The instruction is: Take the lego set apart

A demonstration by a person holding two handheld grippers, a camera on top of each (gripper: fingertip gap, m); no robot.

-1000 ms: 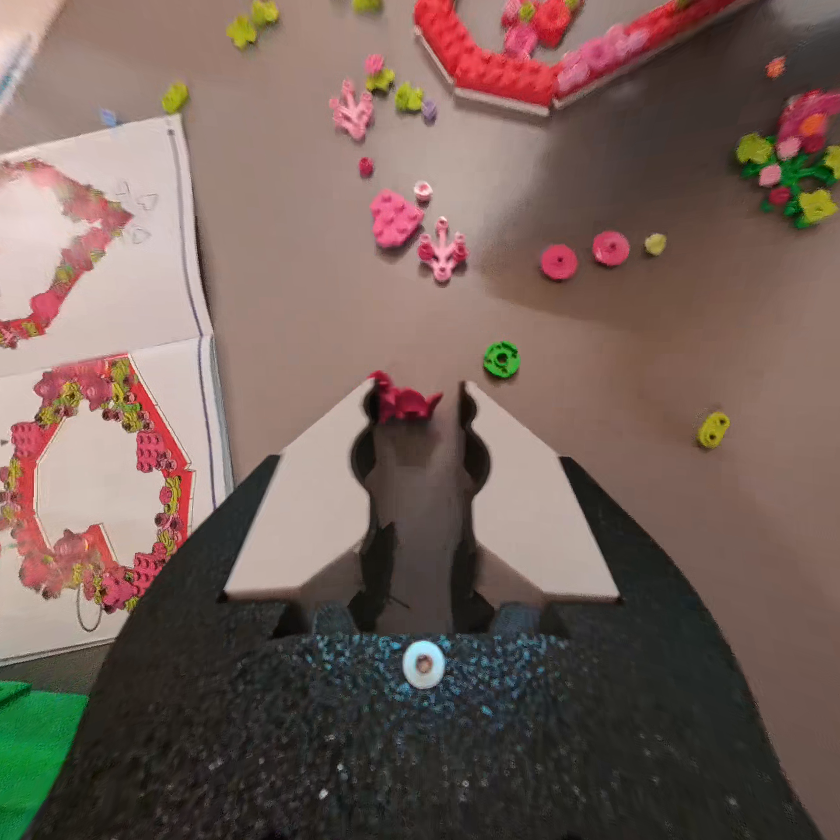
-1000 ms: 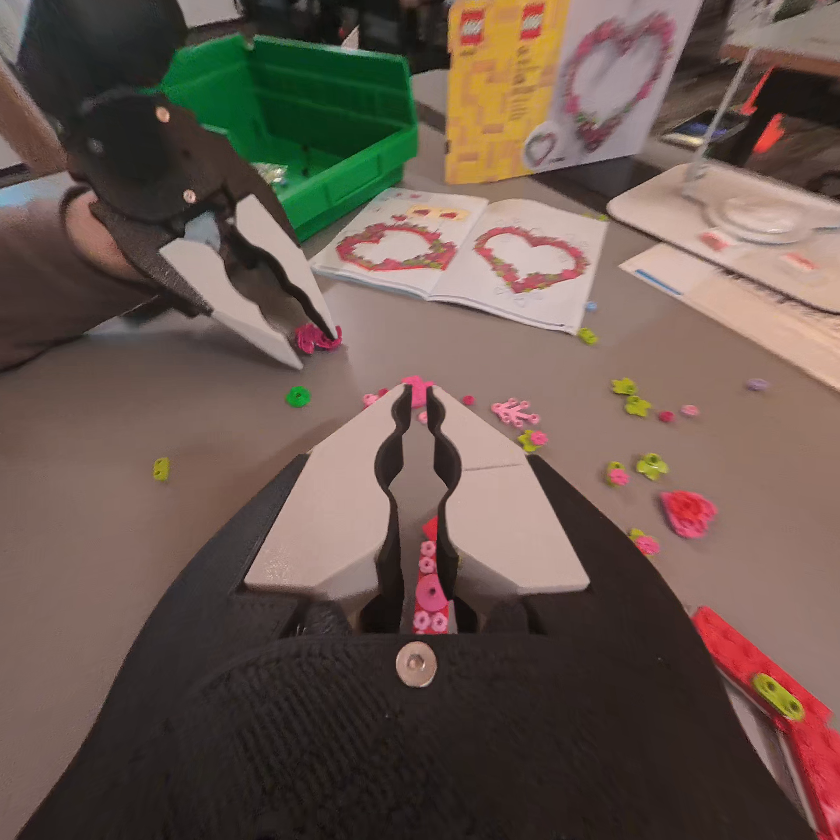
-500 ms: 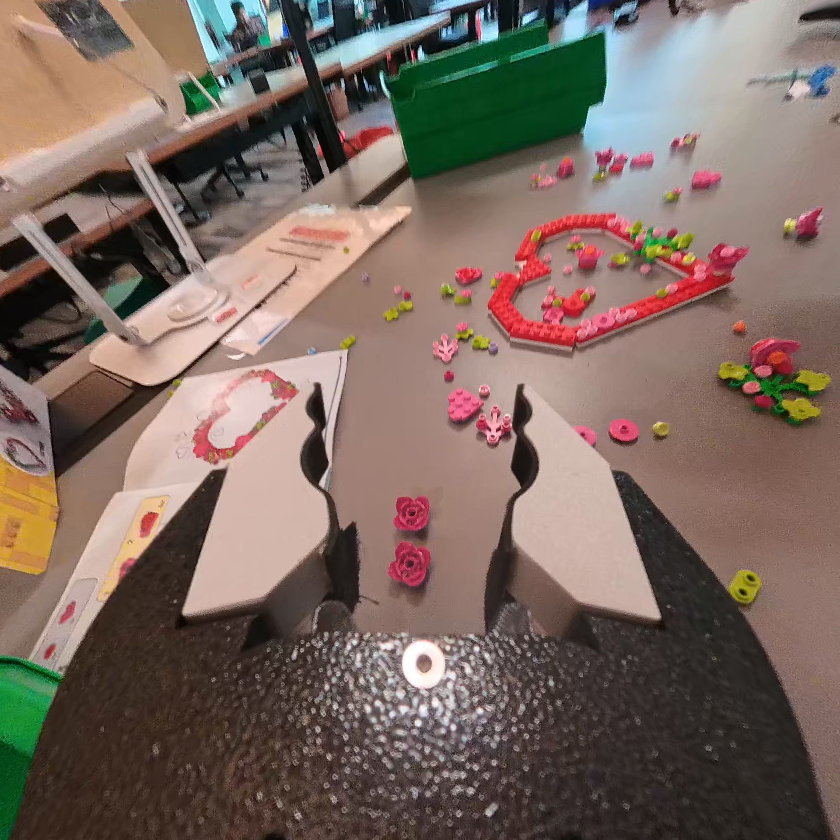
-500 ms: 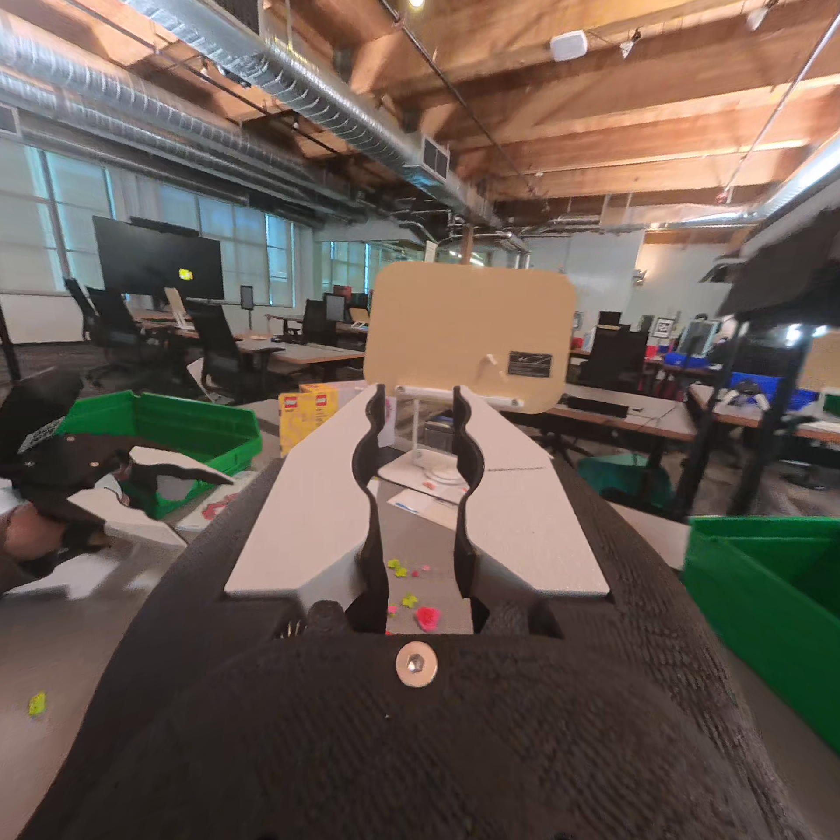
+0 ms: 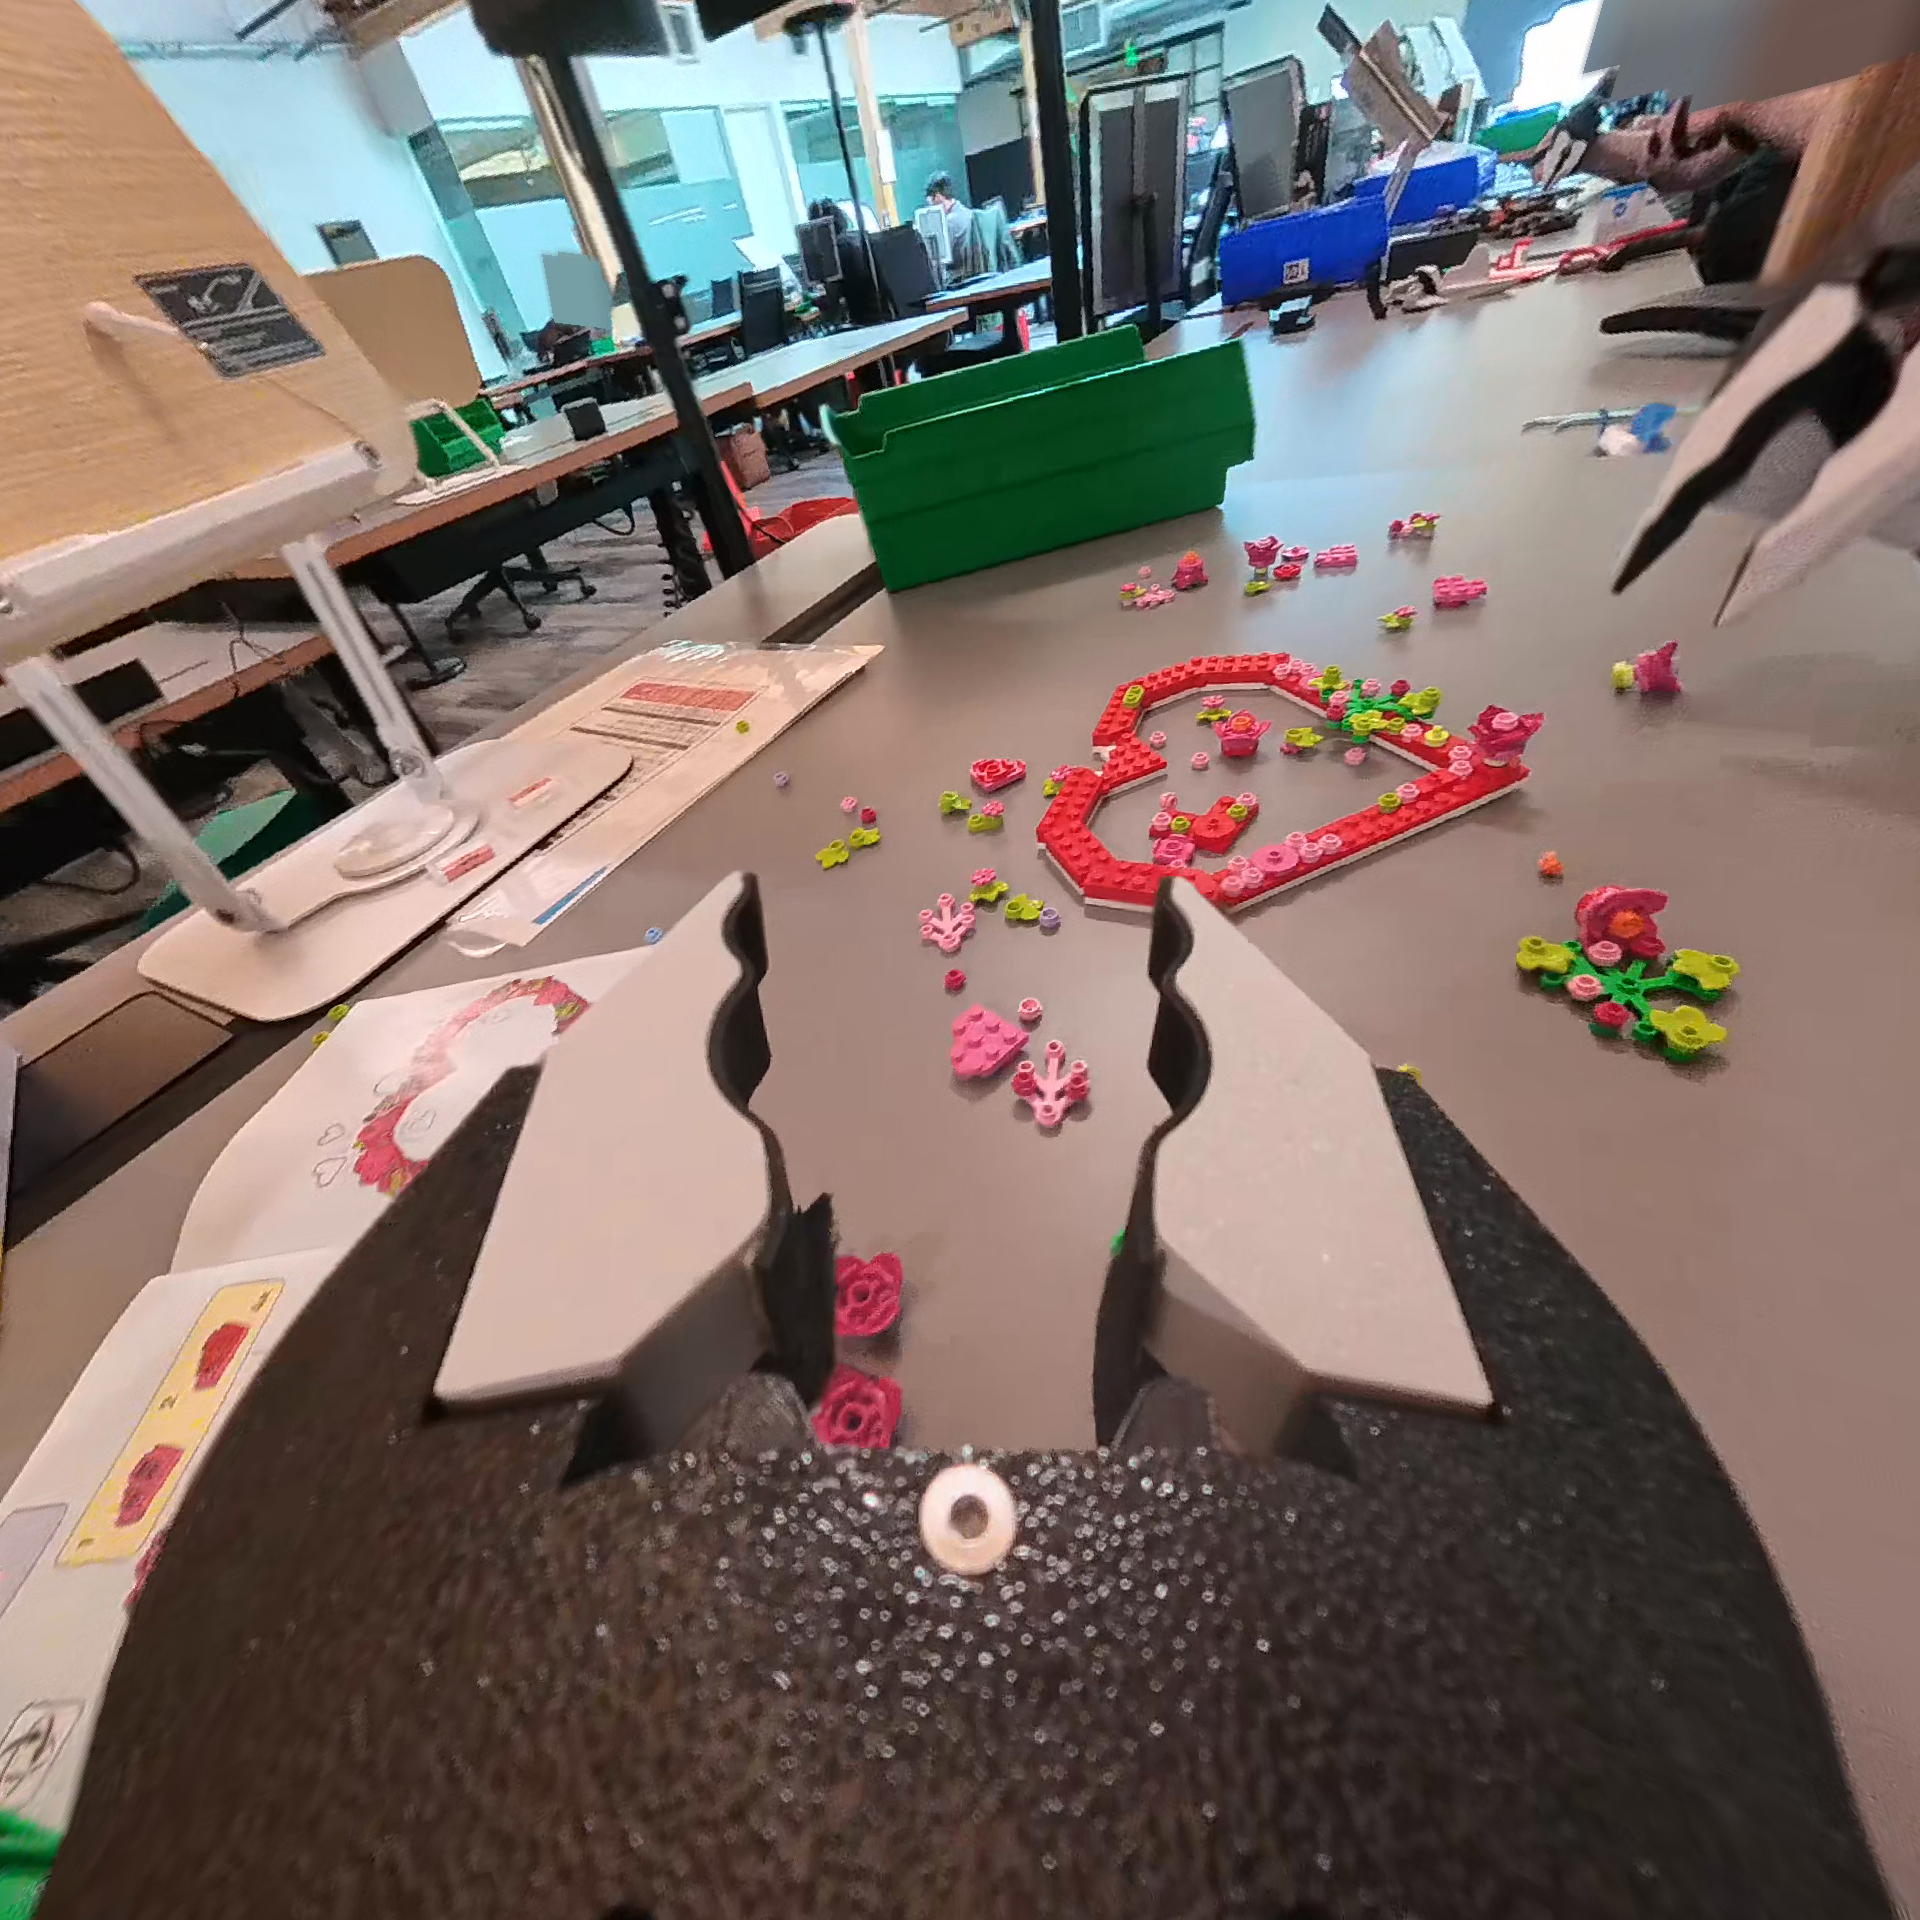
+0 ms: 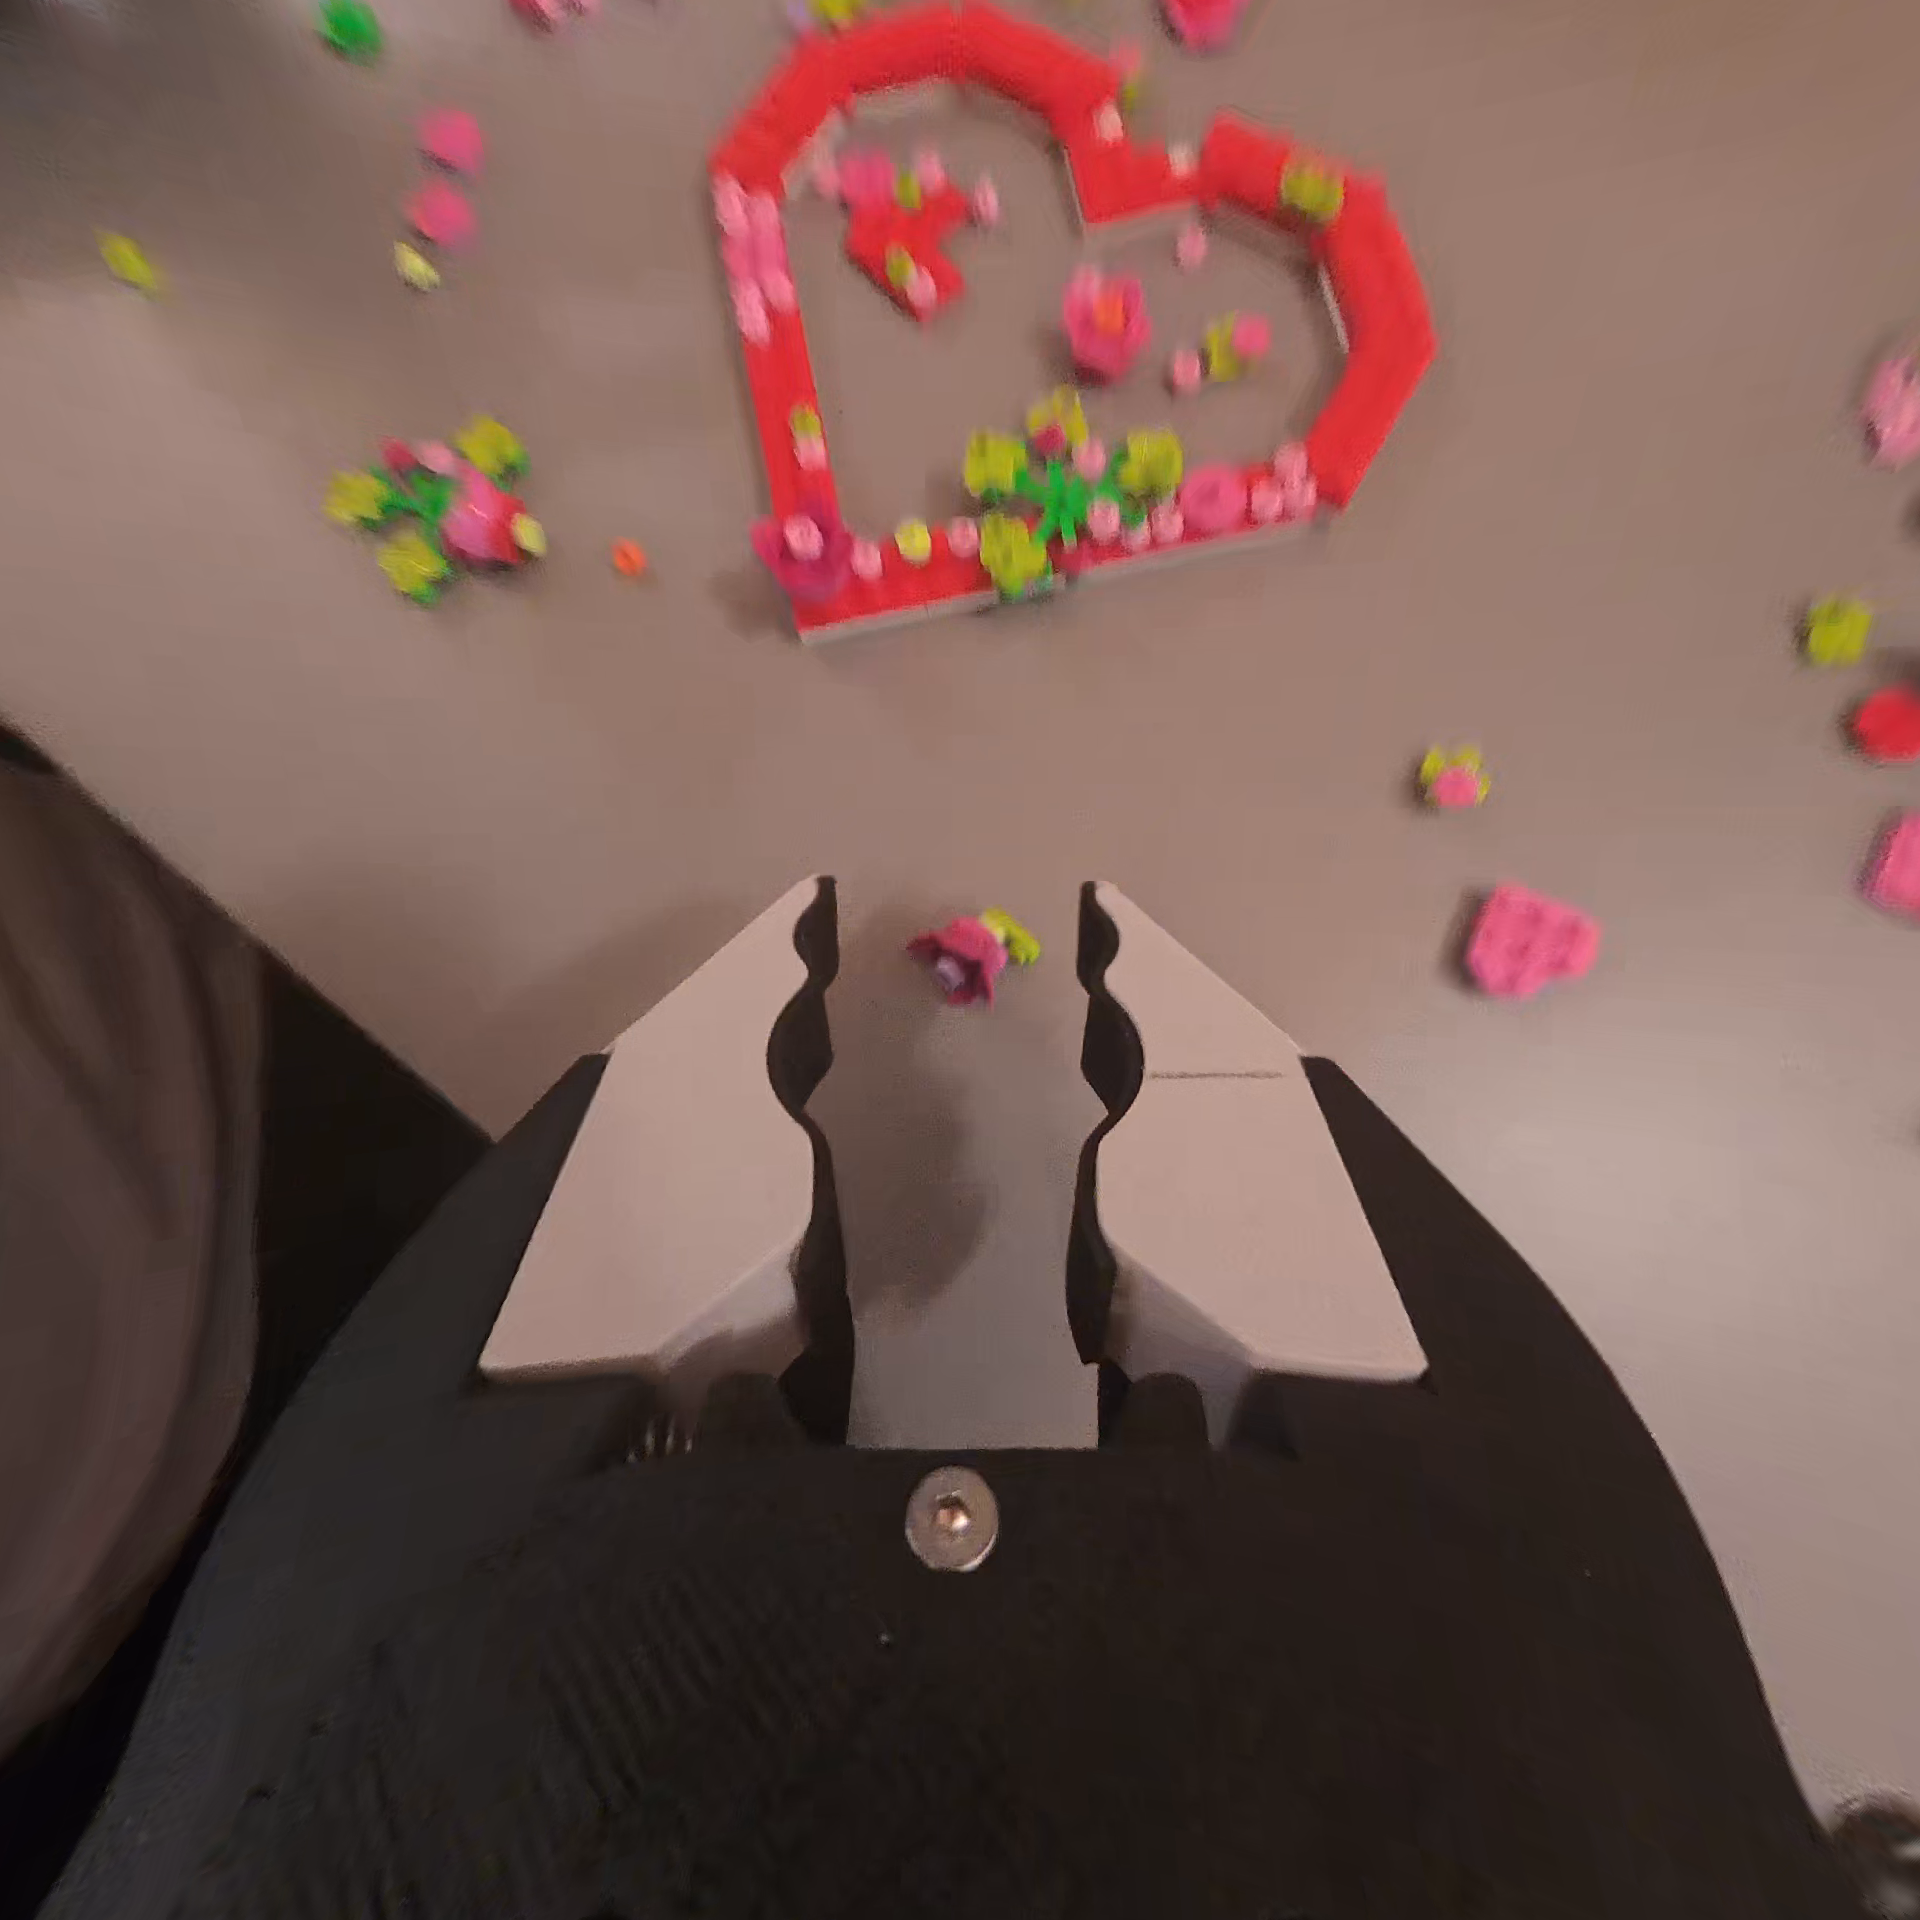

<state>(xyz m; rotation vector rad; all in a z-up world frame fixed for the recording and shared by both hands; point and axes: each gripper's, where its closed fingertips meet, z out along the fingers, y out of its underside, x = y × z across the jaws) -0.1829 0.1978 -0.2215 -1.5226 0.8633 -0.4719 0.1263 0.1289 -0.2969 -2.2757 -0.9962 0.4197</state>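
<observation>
The red heart-shaped lego frame [image 5: 1174, 873] lies on the grey table, with pink and lime flower pieces still on it; it also shows in the right wrist view [image 6: 779, 395]. My left gripper [image 5: 951, 899] is open and empty above the table. Two magenta rose pieces [image 5: 868, 1294] lie under it between the fingers. My right gripper [image 6: 956, 894] is open and empty, pointing down at a small magenta flower with a lime leaf [image 6: 971, 956] just beyond its tips. The right gripper also shows in the left wrist view [image 5: 1704, 582] at far right, raised.
Loose pink, lime and green pieces are scattered around the frame, including a green flower cluster [image 5: 1626, 971]. An open instruction booklet [image 5: 416, 1081] lies at left, a green bin [image 5: 1039, 457] behind the frame, and a lamp base [image 5: 395, 842] at far left. The left gripper's tips are roughly 35 cm from the right gripper's.
My left gripper let go of the magenta rose, opened wide and lifted back. My right gripper swung up, then down over the table beyond the heart frame, and opened.
</observation>
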